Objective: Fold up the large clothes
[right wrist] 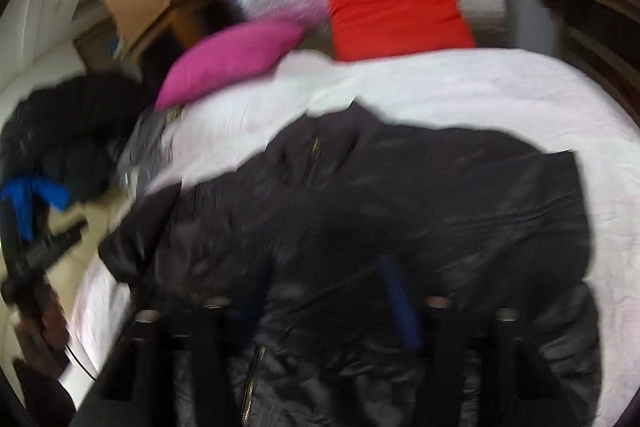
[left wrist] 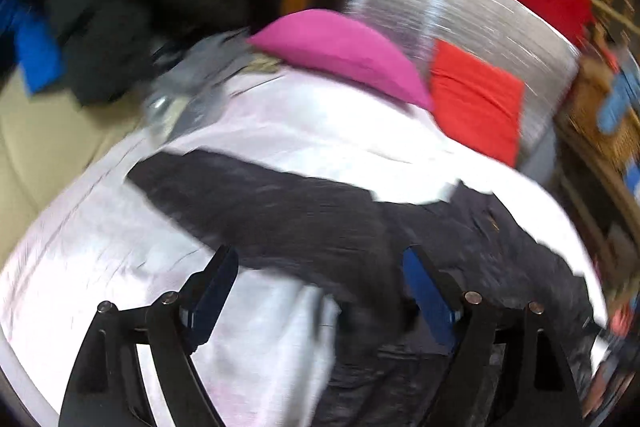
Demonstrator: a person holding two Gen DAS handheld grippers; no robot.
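The black jacket (right wrist: 360,207) lies spread on the white bed sheet (right wrist: 480,87), collar and zip toward the pillows, one sleeve (left wrist: 248,199) stretched out across the sheet. A magenta pillow (left wrist: 340,51) and a red pillow (left wrist: 476,103) sit at the head of the bed, clear of the garment.

The left tongs (left wrist: 316,291) stand released, jaws wide apart above the sleeve, with nothing pinched between them. The right tongs (right wrist: 320,303) hover over the jacket body near the zip; blur and dark fabric hide the jaws, so I cannot tell whether they grasp cloth.

Both views are smeared.

Risks, as judged: the shiny fabric looks slippery, so a shallow pinch could let the sleeve slide out mid-fold. A bite taken too deep could catch the sheet with the jacket and drag the bedding. Uneven pulls from the two sides could skew the fold line.
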